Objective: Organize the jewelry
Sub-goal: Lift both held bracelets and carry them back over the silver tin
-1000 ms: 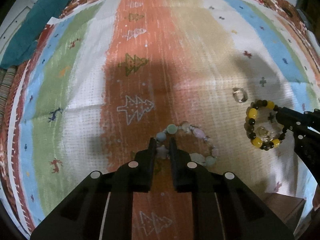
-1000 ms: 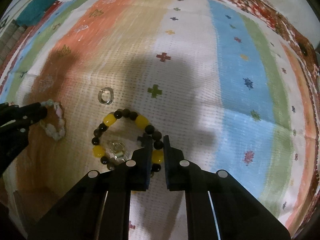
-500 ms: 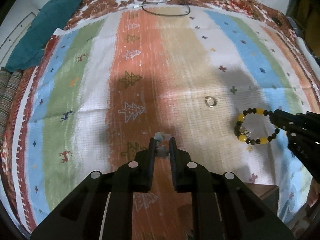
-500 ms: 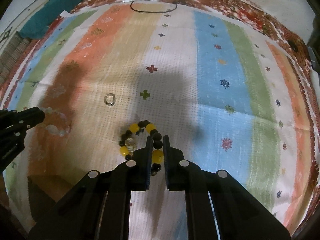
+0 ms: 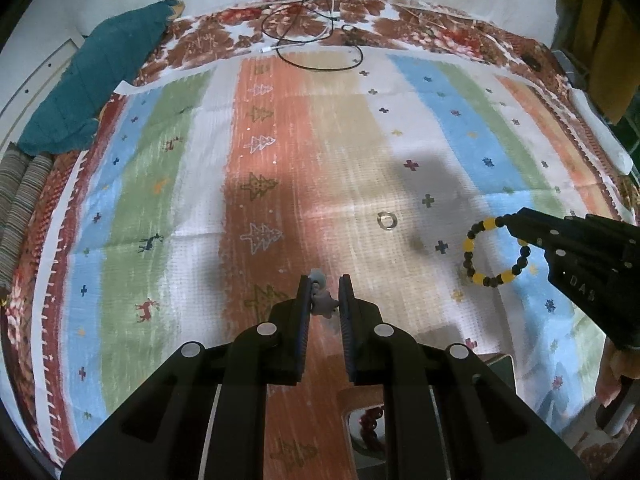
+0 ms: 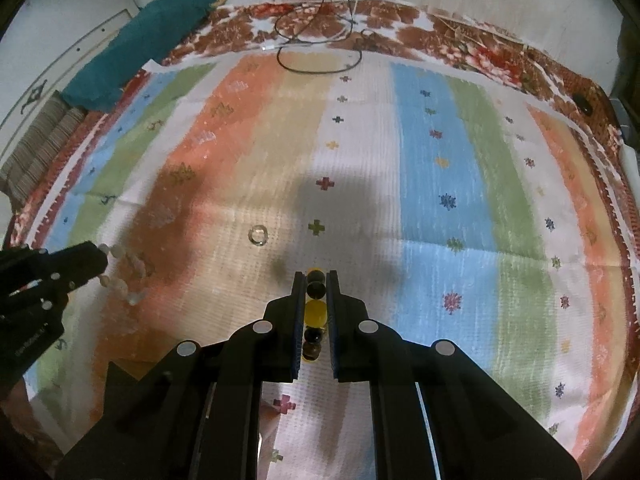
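Note:
My left gripper (image 5: 323,285) is shut on a pale bead bracelet (image 5: 322,300) and holds it above the striped cloth; the bracelet hangs from it in the right wrist view (image 6: 122,276). My right gripper (image 6: 316,280) is shut on a yellow and dark bead bracelet (image 6: 314,312), lifted off the cloth; it hangs as a loop in the left wrist view (image 5: 494,252). A small clear ring (image 5: 386,220) lies on the cloth between the two grippers, also seen in the right wrist view (image 6: 258,235).
A wooden box (image 5: 362,412) with dark red beads inside sits near the front edge under my left gripper. A teal cloth (image 5: 92,76) lies at the far left. Black cables (image 5: 320,46) lie at the far edge of the striped cloth (image 5: 280,140).
Both grippers have risen from the cloth, each lifting its bracelet. The bracelets now hang in the air and the cloth looks farther away. The ring stayed put.

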Tool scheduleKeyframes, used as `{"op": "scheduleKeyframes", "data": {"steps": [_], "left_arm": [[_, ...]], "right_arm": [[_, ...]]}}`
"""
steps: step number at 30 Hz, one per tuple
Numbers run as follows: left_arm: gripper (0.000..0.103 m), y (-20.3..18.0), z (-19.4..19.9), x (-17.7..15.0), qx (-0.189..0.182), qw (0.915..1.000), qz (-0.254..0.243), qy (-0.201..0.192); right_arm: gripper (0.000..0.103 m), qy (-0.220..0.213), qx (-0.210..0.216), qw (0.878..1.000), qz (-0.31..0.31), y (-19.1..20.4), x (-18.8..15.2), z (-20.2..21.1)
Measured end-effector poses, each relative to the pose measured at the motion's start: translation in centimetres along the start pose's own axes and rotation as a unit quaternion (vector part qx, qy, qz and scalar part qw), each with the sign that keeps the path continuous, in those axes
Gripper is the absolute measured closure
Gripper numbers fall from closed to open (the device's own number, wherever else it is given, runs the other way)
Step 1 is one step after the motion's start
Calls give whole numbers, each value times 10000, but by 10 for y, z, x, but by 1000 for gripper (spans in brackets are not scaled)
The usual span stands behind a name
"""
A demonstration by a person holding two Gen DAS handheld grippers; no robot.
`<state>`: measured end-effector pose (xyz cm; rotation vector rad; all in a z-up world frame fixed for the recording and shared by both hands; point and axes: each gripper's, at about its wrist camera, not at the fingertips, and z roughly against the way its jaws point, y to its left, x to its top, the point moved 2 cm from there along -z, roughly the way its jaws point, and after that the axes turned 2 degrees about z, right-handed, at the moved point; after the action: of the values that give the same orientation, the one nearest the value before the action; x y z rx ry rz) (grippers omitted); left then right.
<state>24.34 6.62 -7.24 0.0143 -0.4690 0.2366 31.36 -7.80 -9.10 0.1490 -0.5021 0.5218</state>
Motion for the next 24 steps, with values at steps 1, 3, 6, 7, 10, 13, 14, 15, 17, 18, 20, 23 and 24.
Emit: {"op": "scheduleKeyframes", "data": {"steps": [1, 3, 6, 7, 10, 13, 14, 15, 17, 18, 20, 23, 24], "left_arm": [[90, -1, 2, -1, -8, 10000, -7, -15], [90, -2, 6, -3, -23, 10000, -27, -47], [90, -6, 13, -5, -70, 9999, -69, -121], [90, -7, 17, -6, -84, 9998, -85, -158], [90, -11, 27, -9, -129, 9995, -132, -252], [90, -15, 34, -12, -192, 9992, -176, -305], [90, -17, 36, -14, -194, 9991, -199, -315], [90, -18, 38, -16, -188, 9991, -216, -328], [90, -20, 41, -18, -215, 9989, -246, -348], [90, -21, 43, -19, -217, 9988, -252, -360], [90, -23, 46, -21, -226, 9986, -273, -398], [90, -24, 52, -25, -251, 9982, -296, -447], [90, -25, 53, -26, -254, 9982, -302, -457]], "right_arm": [[92, -24, 9, 10000, 0, 0, 0, 3], [92, -64, 27, 10000, -5, 1, 0, 6], [92, -142, 49, 9999, -8, 4, -3, 13], [92, -165, 55, 9998, -10, 4, -3, 15], [92, -241, 81, 9997, -9, 6, -5, 24], [92, -293, 120, 9995, -13, 8, -8, 32], [92, -310, 127, 9994, -9, 9, -10, 35], [92, -328, 130, 9994, -4, 9, -11, 37], [92, -360, 143, 9992, 16, 12, -13, 42], [92, -380, 146, 9992, 26, 13, -15, 45], [92, -397, 153, 9991, 28, 14, -16, 48], [92, -421, 162, 9990, 35, 16, -21, 53], [92, -425, 167, 9989, 42, 17, -22, 54]]}}
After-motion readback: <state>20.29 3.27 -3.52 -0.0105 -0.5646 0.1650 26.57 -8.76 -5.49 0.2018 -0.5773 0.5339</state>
